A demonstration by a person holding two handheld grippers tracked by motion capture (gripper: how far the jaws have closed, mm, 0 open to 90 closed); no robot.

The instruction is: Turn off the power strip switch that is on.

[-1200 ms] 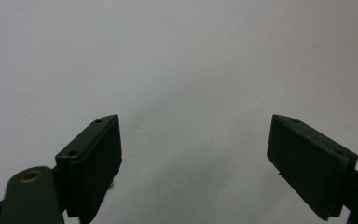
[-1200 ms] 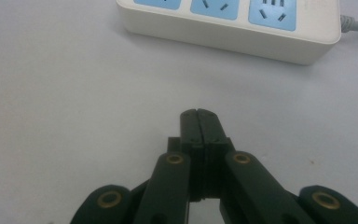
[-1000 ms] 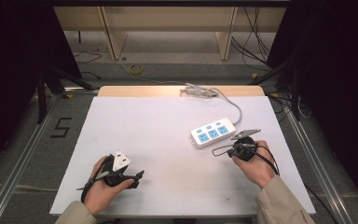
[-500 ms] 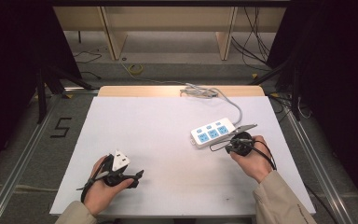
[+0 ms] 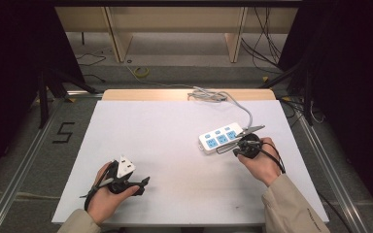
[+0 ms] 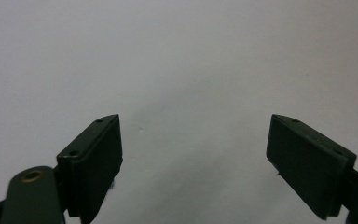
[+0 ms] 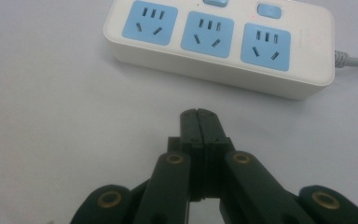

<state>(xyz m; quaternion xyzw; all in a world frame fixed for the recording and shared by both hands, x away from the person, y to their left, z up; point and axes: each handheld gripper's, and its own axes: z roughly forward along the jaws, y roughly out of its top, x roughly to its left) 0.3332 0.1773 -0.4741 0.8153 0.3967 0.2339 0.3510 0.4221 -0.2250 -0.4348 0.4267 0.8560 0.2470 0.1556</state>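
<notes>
A dim workroom with dark curtains at both sides surrounds a table (image 5: 175,131) covered in plain white, with a strip of bare wood along its far edge. A "5" is marked on the grey floor to the left of it.

Nearest, a person's two forearms in beige sleeves come in over the near edge. The left hand (image 5: 104,196) rests on the table near the front left corner and holds the left tongs (image 6: 193,154), which point to the right across the bare white surface. Their two black jaws stand wide apart with nothing between them. A small white block sits on top of them.

Farther in and to the right, the right hand (image 5: 262,162) holds the right tongs (image 7: 199,122). Their jaws are pressed fully together and hold nothing. The tips hang just short of the long near side of a power strip (image 7: 223,44), close but not touching it.

The power strip is white, with three blue sockets in a row and blue switches along its far side. It lies flat on the right half of the table, set at a slant. Its grey cord (image 5: 240,104) runs from its far right end toward the back edge, ending in a loose bundle there.

Beyond the table stand pale wooden shelf legs, with cables on the floor.
</notes>
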